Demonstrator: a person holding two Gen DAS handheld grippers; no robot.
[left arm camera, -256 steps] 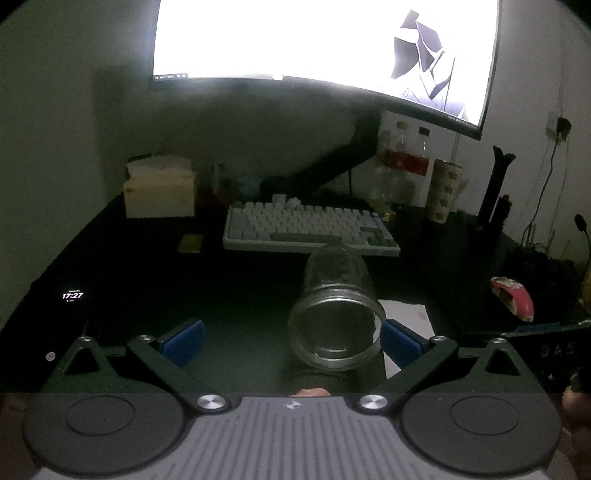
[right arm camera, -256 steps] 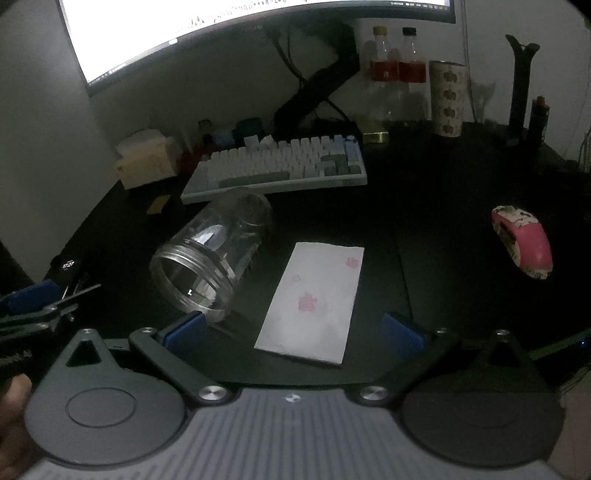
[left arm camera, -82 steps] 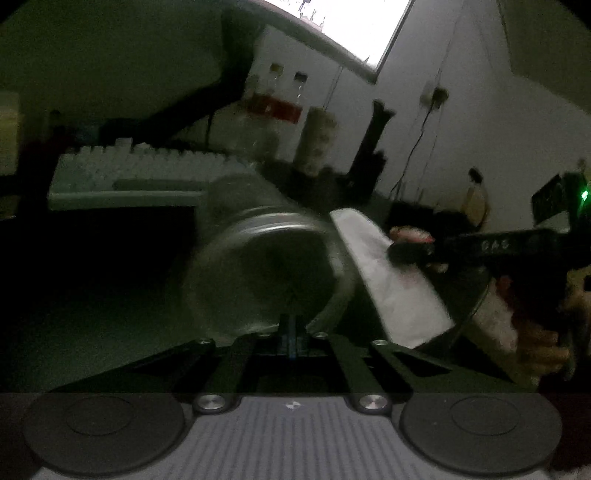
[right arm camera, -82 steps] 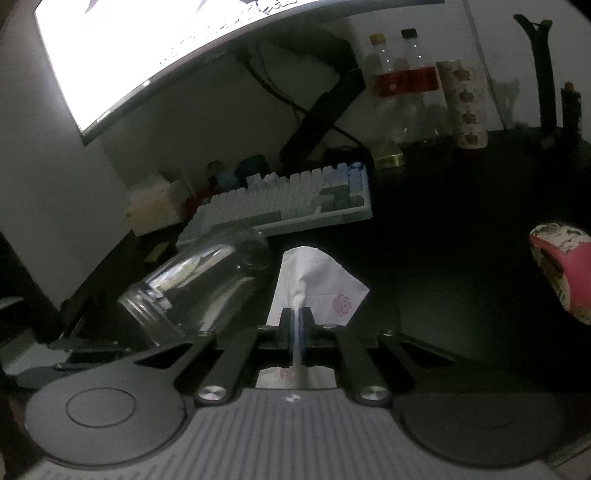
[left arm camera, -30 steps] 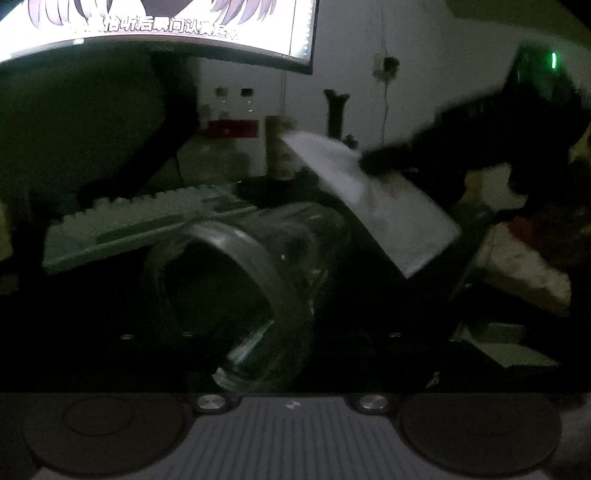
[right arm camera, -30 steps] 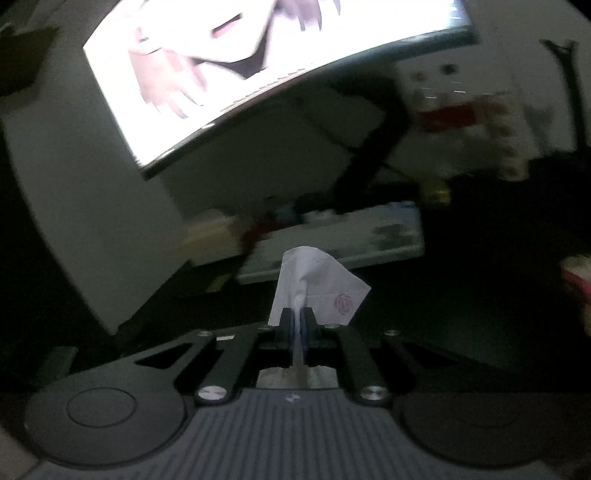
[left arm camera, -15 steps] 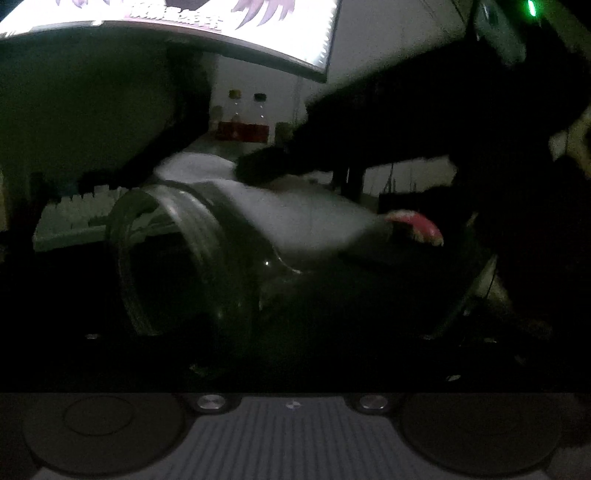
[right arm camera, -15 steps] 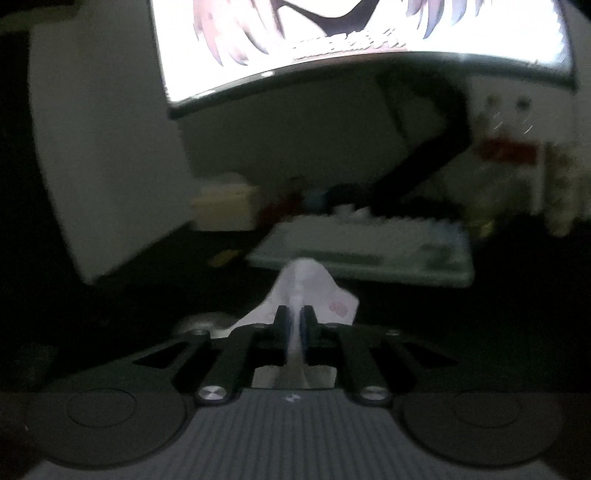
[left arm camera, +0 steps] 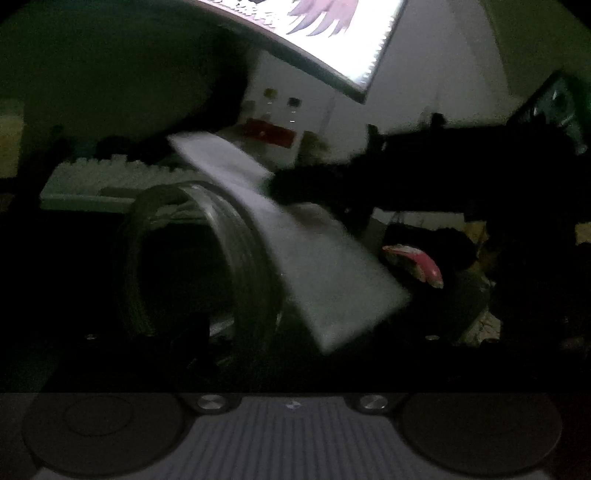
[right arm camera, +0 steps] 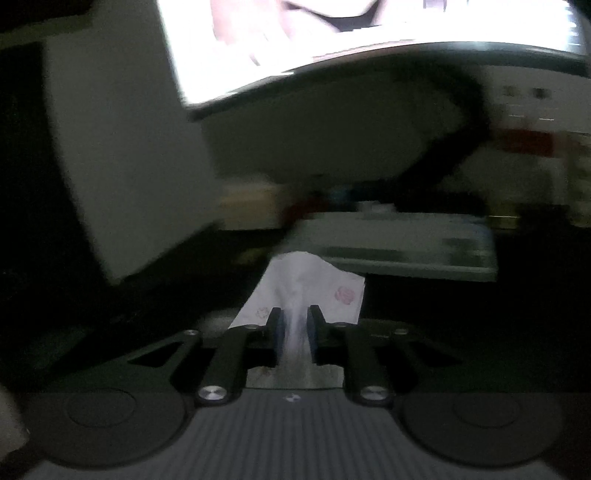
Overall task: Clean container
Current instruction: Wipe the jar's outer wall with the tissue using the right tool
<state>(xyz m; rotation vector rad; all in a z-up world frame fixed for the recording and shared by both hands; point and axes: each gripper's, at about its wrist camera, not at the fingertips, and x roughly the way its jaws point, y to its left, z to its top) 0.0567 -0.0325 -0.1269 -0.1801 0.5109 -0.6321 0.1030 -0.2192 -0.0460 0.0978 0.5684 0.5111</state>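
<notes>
Left wrist view: your left gripper has just been opening, and its jaws are spread wide. The fingers themselves are lost in the dark. The glass jar lies on its side between them, with its mouth turned toward nine o'clock and its body running off toward three. The white tissue drapes over the jar's shoulder from eleven o'clock down to four. Your right gripper comes in from three o'clock with its tip on the tissue's upper part.

In the right wrist view, the right gripper's pads have just been easing apart and stand a little way open. The tissue is bunched loosely between them and fans out toward twelve o'clock. The keyboard sits beyond at one o'clock, under the bright monitor.
</notes>
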